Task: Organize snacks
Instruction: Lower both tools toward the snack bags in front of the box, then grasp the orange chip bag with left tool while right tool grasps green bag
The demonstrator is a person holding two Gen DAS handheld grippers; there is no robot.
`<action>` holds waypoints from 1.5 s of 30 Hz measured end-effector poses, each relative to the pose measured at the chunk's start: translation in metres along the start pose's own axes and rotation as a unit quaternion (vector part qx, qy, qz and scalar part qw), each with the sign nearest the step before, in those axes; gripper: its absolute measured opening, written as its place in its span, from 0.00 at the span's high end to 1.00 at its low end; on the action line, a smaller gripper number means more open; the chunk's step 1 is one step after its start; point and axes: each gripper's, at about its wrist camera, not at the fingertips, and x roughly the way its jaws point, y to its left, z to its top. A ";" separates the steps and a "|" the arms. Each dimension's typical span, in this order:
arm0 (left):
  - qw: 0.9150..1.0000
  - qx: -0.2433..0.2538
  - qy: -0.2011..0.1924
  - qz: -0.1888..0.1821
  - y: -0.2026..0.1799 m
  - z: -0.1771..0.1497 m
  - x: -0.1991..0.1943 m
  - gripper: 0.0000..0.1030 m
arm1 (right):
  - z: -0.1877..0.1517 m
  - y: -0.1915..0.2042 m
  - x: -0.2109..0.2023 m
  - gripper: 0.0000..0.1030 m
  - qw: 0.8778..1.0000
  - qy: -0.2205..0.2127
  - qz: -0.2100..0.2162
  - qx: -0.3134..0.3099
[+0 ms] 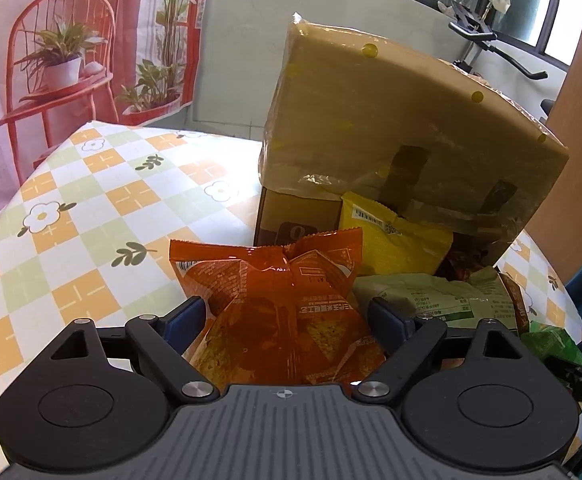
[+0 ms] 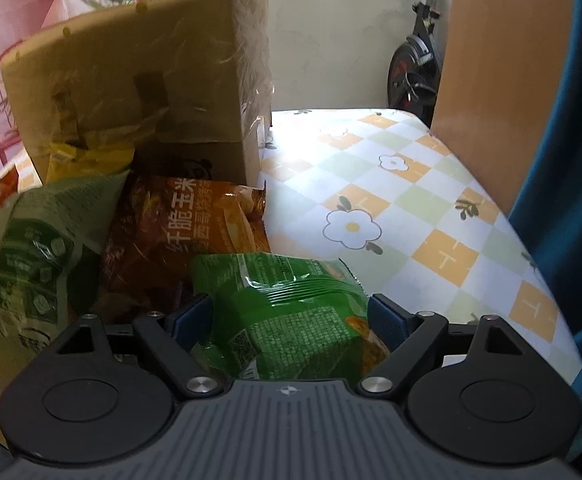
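Snack bags straddled by both tongs on the bench [image 2: 431, 200]

Left tongs [image 1: 287, 312] are spread around the orange bag [image 1: 275, 300], right tongs [image 2: 289, 312] around the green bag [image 2: 291, 312]; open bench is seen outside each.

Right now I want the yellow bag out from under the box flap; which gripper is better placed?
Probably left: the yellow bag lies just beyond its orange bag. The right straddles a green bag, farther off.

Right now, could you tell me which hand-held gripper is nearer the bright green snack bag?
Right. The right hand-held gripper straddles the bright green snack bag; the left hand-held gripper straddles the orange bag.
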 end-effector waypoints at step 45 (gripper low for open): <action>0.998 -0.009 -0.045 -0.032 0.018 -0.008 -0.020 0.23 | -0.008 0.016 -0.006 0.05 0.997 -0.004 0.004 -0.080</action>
